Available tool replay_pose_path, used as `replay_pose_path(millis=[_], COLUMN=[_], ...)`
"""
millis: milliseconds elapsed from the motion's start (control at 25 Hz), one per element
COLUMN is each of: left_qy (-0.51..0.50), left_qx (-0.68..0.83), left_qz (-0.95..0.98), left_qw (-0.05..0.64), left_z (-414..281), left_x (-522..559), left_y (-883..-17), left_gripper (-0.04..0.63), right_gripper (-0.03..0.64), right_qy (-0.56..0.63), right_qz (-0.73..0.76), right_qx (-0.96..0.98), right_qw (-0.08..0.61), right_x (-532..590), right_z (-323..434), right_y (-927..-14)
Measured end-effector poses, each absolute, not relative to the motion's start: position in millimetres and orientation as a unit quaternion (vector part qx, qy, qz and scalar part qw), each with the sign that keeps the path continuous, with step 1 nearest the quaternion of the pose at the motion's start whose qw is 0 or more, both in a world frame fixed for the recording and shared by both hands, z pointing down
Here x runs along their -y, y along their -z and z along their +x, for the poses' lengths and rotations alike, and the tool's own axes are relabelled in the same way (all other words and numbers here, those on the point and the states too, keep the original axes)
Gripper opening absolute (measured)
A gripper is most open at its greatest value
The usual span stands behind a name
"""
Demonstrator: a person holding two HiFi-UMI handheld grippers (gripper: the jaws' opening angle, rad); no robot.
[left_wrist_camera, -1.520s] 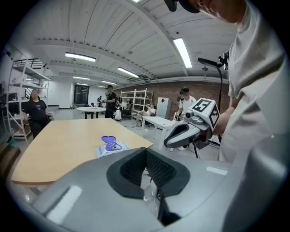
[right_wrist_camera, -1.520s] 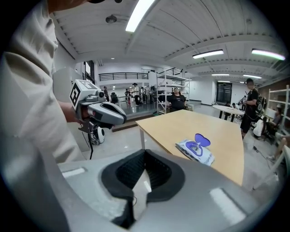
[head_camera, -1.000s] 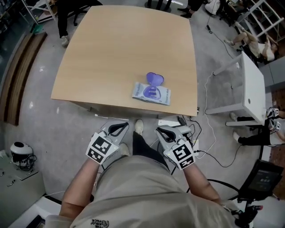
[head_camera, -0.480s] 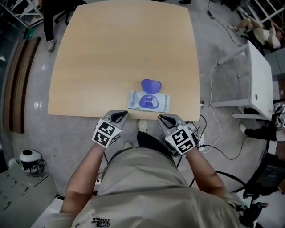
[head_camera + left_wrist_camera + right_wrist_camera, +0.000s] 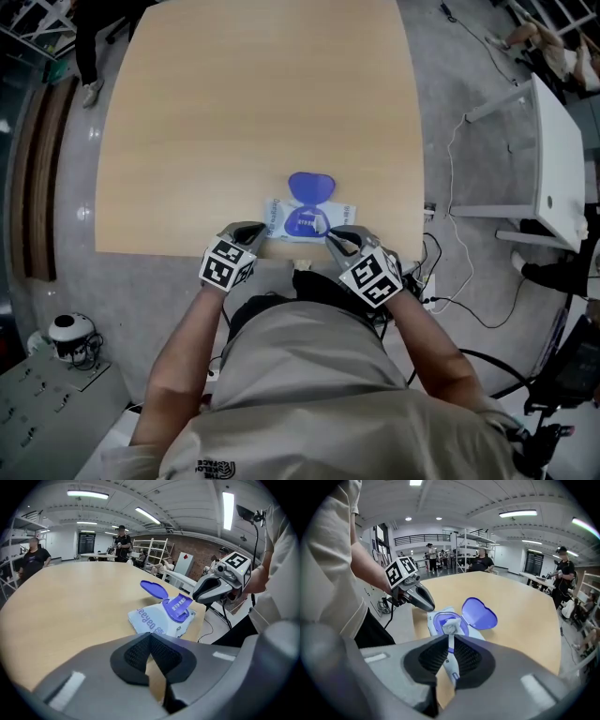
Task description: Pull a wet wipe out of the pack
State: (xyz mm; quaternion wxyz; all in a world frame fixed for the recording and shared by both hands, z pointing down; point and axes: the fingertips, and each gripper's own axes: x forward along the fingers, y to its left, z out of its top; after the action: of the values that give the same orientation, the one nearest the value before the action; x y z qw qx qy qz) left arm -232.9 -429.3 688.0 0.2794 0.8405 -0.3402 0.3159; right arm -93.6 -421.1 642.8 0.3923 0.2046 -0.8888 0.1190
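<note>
In the head view, the wipe pack [image 5: 305,221] lies flat at the near edge of the wooden table [image 5: 253,112], its purple lid [image 5: 312,185] flipped open toward the far side. The left gripper [image 5: 246,232] sits at the pack's near-left corner and the right gripper [image 5: 339,238] at its near-right. A white side table [image 5: 558,159] stands off to the right.

In the left gripper view, the jaws are pressed together with nothing between them. The pack lies ahead.

In the right gripper view, a wet wipe [image 5: 449,627] pokes up from the pack's opening just past the tips. The jaws stand almost together – a strip of white printed film shows in the slit, pinched or merely seen through, I cannot tell.
</note>
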Motion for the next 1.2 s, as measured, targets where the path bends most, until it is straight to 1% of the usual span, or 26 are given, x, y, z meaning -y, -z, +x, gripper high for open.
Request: replay_pose_path(millis=[320,800,1040,1160,1200], left_qy=[-0.329,-0.334,-0.334,-0.335,-0.335], left_qx=[0.346,0.358,0.359,0.358,0.359], left_qz=[0.831,0.825,0.825,0.825,0.824], left_qw=[0.284,0.283,0.282,0.282,0.282], left_z=[-248.2,-257.1,-258.8,-259.9,-259.8], left_x=[420.9,408.8,407.4,408.0,408.2], left_y=[-694.4,-692.5,-690.5,-690.1,-690.1], left_gripper=[0.006,0.006,0.006,0.006,0.006], right_gripper=[0.046,0.049,0.048,0.027,0.011], right_qy=[-0.114,-0.097,-0.075,-0.069,-0.069], right_qz=[0.175,0.157,0.152,0.156,0.157], right_qx=[0.893,0.897,0.895,0.894,0.894], right_qw=[0.399,0.401,0.413,0.414,0.414], right_x=[420.4,418.4,417.4,418.9,419.0], right_z=[-120.3,-152.1,-163.5,-165.3,-164.8], right_y=[-652.0,-654.5,-655.8,-655.1,-654.7])
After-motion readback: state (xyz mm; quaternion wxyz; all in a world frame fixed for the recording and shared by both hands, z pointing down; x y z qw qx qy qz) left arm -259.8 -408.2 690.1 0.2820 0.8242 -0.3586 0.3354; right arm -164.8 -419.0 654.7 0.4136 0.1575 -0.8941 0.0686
